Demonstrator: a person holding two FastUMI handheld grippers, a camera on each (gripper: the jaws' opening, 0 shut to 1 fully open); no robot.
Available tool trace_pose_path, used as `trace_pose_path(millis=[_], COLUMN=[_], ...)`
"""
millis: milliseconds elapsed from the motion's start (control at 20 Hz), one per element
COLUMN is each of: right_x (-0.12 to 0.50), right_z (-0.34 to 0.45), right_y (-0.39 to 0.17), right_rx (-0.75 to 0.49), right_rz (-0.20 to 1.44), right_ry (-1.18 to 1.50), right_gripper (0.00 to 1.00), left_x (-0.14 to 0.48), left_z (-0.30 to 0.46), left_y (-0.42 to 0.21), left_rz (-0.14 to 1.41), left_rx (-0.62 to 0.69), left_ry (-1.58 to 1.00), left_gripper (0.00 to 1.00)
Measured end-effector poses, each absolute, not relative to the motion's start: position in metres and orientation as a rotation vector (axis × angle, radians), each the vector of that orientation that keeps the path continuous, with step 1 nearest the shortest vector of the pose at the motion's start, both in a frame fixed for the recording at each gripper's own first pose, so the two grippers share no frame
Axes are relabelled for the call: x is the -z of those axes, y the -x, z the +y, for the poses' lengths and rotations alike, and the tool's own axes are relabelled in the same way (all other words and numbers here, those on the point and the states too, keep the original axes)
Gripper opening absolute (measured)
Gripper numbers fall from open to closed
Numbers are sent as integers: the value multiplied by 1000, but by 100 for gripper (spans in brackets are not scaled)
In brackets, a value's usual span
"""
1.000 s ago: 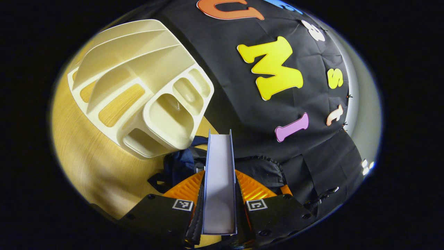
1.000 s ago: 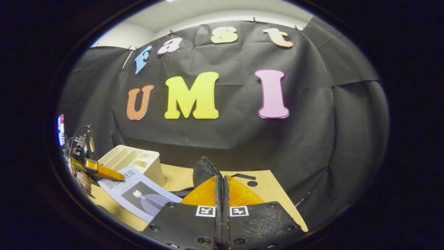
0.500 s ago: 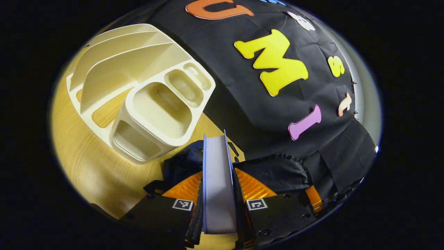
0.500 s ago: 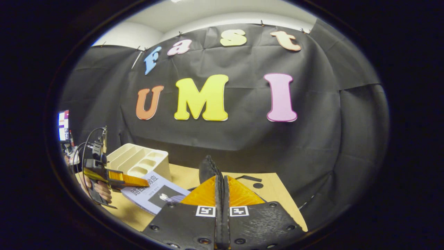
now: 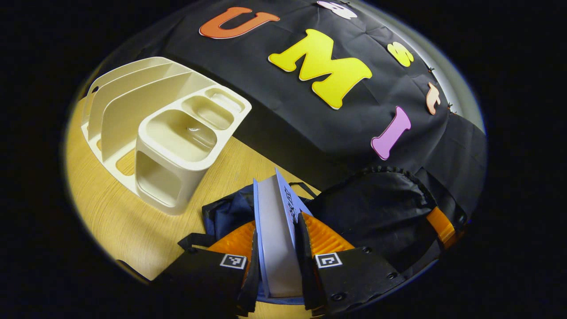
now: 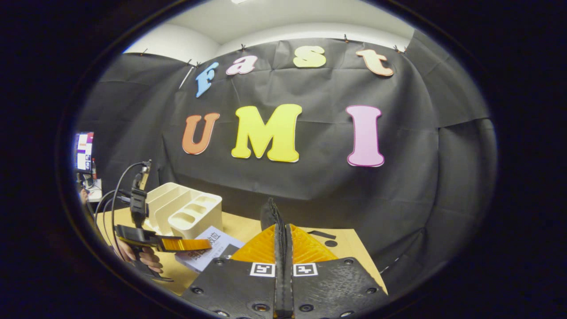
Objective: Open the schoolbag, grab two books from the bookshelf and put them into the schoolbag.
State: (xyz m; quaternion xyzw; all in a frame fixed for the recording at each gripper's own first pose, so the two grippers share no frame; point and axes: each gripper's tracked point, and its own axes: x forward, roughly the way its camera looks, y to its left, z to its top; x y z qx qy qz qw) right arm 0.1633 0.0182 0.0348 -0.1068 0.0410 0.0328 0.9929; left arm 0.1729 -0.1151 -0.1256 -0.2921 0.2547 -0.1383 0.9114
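On the desk (image 5: 115, 212) stands a cream bookshelf (image 5: 164, 128), its slots bare. Just beside it, the left tongs (image 5: 275, 230) are clamped on a book (image 5: 274, 221), one finger against each cover, its page edge facing the camera. The book is held above the dark schoolbag (image 5: 372, 204), whose black flap with a zip edge stands raised next to it. In the right gripper view, the right tongs (image 6: 283, 248) are pressed together on the upright zipped edge of the schoolbag (image 6: 268, 212). Off to their left, a hand (image 6: 144, 259) holds the left tongs (image 6: 195, 244) with the book (image 6: 208, 248) in front of the bookshelf (image 6: 186, 212).
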Motion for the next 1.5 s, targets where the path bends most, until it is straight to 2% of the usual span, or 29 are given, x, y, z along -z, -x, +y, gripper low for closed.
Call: trace_pose_path(millis=[550, 700, 900, 1050, 1150, 1200, 1250, 1350, 1500], right_x=[-33, -30, -25, -17, -11, -9, -8, -2, 2], right_z=[12, 17, 5, 0, -2, -3, -5, -6, -8], right_y=[-161, -157, -160, -159, -157, -156, -154, -151, -146], right_rx=[-89, -131, -118, -115, -114, -111, -105, -94, -81], right_rz=[79, 85, 90, 110, 131, 138, 144, 162, 162], right_ry=[203, 172, 149, 140, 126, 122, 119, 108, 114], right_gripper=[0, 1, 1, 1, 1, 1, 1, 1, 1], left_x=[161, 167, 176, 189, 187, 187, 186, 195, 180], left_z=[-201, -215, -225, -219, -221, -221, -220, -206, -213], left_y=[-179, -182, -183, -184, -183, -180, -179, -179, -169], left_rz=[553, 552, 551, 579, 608, 617, 620, 615, 578], left_rx=[313, 318, 293, 250, 271, 281, 282, 224, 272], left_ry=[641, 662, 706, 721, 780, 752, 701, 538, 530], left_gripper=[42, 42, 42, 50, 55, 56, 64, 70, 70])
